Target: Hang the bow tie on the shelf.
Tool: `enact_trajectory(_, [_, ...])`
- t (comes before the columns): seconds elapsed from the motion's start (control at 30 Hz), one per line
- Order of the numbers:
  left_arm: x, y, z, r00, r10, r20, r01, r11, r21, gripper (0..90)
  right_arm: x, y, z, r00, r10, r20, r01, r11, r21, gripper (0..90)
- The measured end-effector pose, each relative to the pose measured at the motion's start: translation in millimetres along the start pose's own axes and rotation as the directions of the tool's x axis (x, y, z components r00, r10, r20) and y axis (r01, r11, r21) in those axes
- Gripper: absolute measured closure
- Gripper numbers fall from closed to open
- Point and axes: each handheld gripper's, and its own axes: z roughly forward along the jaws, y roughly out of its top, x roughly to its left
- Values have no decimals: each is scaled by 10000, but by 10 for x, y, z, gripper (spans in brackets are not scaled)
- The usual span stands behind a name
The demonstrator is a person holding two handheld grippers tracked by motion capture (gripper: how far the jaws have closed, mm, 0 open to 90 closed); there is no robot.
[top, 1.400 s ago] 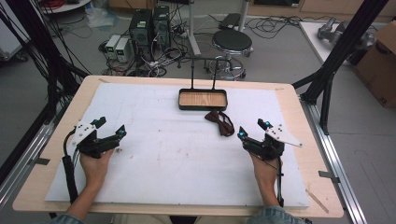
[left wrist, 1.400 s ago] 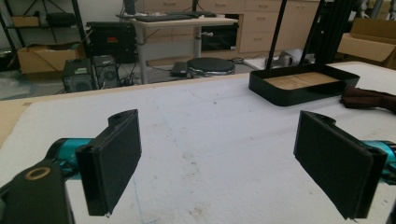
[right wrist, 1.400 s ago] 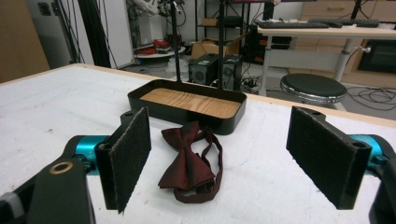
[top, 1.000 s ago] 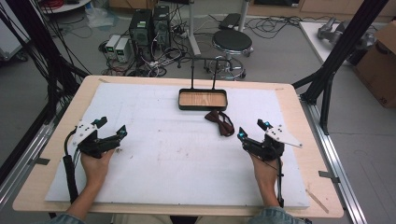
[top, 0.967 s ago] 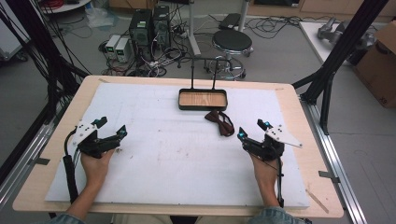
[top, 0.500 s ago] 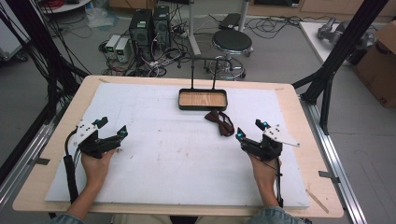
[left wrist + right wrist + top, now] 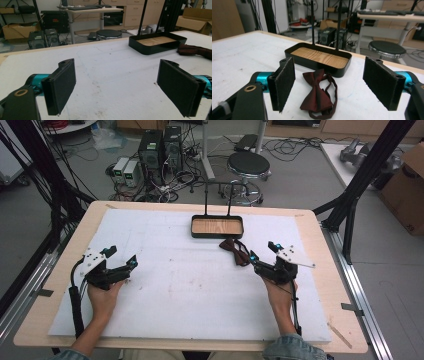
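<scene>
Approach is the step in hand: right gripper (image 7: pixel 256 261), fingers released and just narrowing around the bow tie (image 7: pixel 317 98) lying by the tray (image 7: pixel 294 55), next needs lowering to pinch it.

On the table (image 7: pixel 60 320) the tray (image 7: pixel 217 234) stands at the far middle, the bow tie (image 7: pixel 237 251) lies just before its right corner, the right gripper (image 7: pixel 259 263) is near behind the bow tie, and the left gripper (image 7: pixel 122 268) rests well apart at the left.
</scene>
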Motion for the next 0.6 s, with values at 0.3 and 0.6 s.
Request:
enact_trajectory(0.3, [4, -2, 6, 9999, -82, 112, 82, 10000, -39, 161, -4, 125, 446, 9989, -333, -329, 356, 9967, 724, 320])
enact_trajectory(0.6, [2, -1, 7, 9998, -52, 187, 51, 10000, 2, 160, 46, 73, 876, 9966, -690, -450, 752, 9850, 1551, 437])
